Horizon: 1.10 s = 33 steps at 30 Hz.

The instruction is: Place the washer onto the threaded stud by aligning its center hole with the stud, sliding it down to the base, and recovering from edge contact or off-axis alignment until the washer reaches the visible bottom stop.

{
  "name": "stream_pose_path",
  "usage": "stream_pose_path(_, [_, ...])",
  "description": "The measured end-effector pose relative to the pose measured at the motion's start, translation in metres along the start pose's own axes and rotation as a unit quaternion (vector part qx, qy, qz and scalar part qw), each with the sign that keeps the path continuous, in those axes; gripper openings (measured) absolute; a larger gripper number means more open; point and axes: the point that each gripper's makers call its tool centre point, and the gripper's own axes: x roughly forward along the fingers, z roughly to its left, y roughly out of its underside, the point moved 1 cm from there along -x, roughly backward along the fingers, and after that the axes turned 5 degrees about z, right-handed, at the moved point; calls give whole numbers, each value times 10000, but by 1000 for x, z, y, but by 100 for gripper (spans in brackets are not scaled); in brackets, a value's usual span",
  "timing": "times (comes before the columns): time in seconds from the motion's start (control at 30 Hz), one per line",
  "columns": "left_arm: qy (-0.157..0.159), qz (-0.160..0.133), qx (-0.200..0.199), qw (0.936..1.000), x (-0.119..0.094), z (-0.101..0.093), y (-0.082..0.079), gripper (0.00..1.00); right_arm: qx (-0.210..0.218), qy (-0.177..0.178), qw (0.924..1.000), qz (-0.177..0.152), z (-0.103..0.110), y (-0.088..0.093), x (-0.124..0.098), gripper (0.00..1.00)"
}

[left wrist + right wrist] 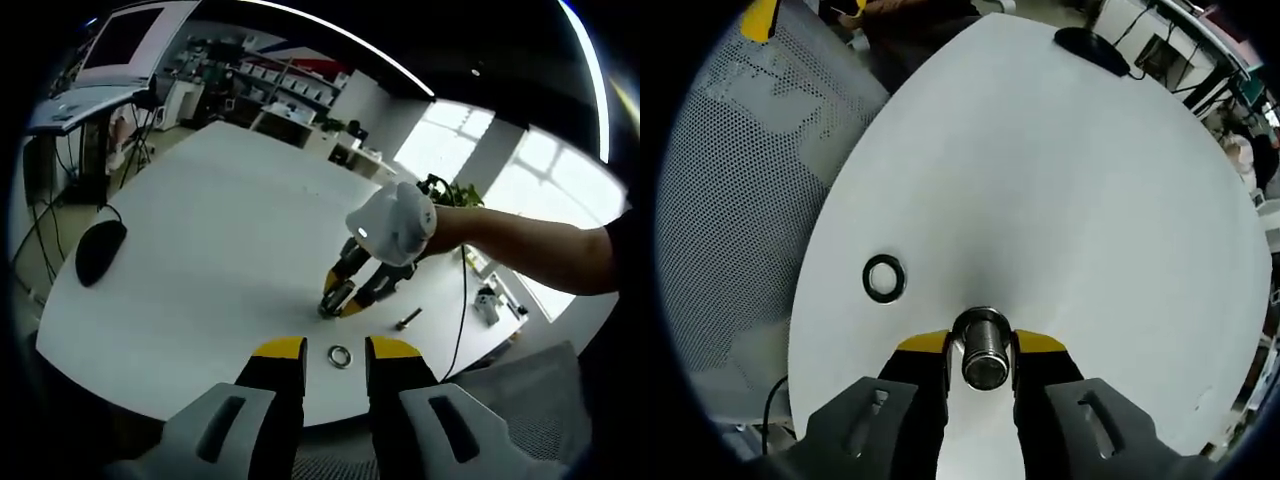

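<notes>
Left gripper view:
- The left tongs (336, 352) are rising from the bottom edge with their yellow-tipped jaws standing apart, holding nothing.
- A small metal washer (340, 356), a flat shiny ring, is lying on the smooth white tabletop (220, 230) in the gap between those jaw tips, seemingly touching neither.
- The right tongs (337, 303) are coming in from the right, held by a hand in a white glove (398, 224), and their yellow and black tips are pointing down at the tabletop just beyond the washer, closing on something small and dark that is hard to make out from here.
- A short metal bolt (407, 319) is lying on its side on the tabletop, near the right tongs and apart from the washer.
- A black computer mouse (100, 250), rounded and matte, is sitting well apart on the left side of the tabletop.

Right gripper view:
- The right tongs (981, 350) are gripping a threaded stud (984, 352), a round steel cylinder with fine ridges around its barrel, its end facing the camera.
- The washer (884, 278) is lying flat on the tabletop (1060, 180) to the left of the jaws, apart from the stud, showing a bright rim and a dark centre hole.
- A grey perforated mesh surface (750, 180) is curving along the left beyond the tabletop edge.
</notes>
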Motion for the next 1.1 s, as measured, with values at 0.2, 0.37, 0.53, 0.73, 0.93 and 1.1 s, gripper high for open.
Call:
stream_pose_path(0.2, [2,2,-8,10000,0,0,0,21,223,300,9980,-500,-5,-8,-28,34])
stream_pose_path(0.37, [-16,39,-5,10000,0,0,1,21,510,627,9912,-1048,-8,-16,-58,34])
stream_pose_path(0.53, [-30,70,8,10000,0,0,2,21,670,955,9825,-1450,-6,-19,-83,34])
stream_pose_path(0.73, [-36,74,9,10000,0,0,2,20,887,1240,9719,-1793,1,-15,-106,34])
stream_pose_path(0.93, [-1,94,43,9999,1,-1,3,20,1291,1424,9572,-2164,10,-7,-121,32])
stream_pose_path(1.1, [-8,75,27,10000,0,0,2,20,1588,1454,9470,-2382,18,-2,-125,33])
